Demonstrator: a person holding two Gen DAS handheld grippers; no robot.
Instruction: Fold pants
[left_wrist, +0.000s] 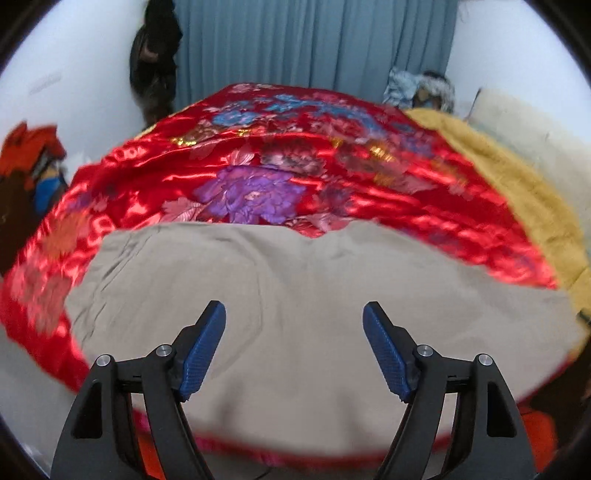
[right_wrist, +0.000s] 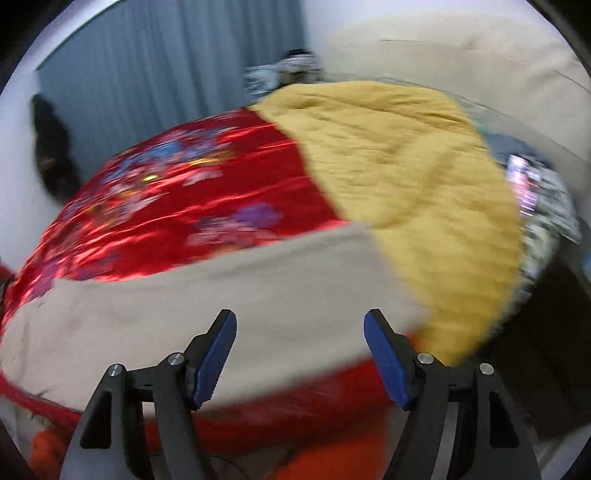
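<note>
Beige pants (left_wrist: 295, 295) lie spread flat on a red floral satin bedspread (left_wrist: 258, 173), along the bed's near edge. My left gripper (left_wrist: 294, 314) is open and empty, hovering above the middle of the pants. In the right wrist view the pants (right_wrist: 221, 295) stretch across the lower half, their right end reaching a mustard-yellow blanket (right_wrist: 406, 177). My right gripper (right_wrist: 300, 321) is open and empty above the pants' right part. Both views are blurred by motion.
The yellow blanket (left_wrist: 517, 184) covers the bed's right side. A blue curtain (left_wrist: 314, 40) hangs behind the bed. Dark clothing (left_wrist: 155, 55) hangs on the left wall. A beige headboard cushion (right_wrist: 461, 59) stands at the right. Orange fabric (right_wrist: 332, 458) lies below the bed edge.
</note>
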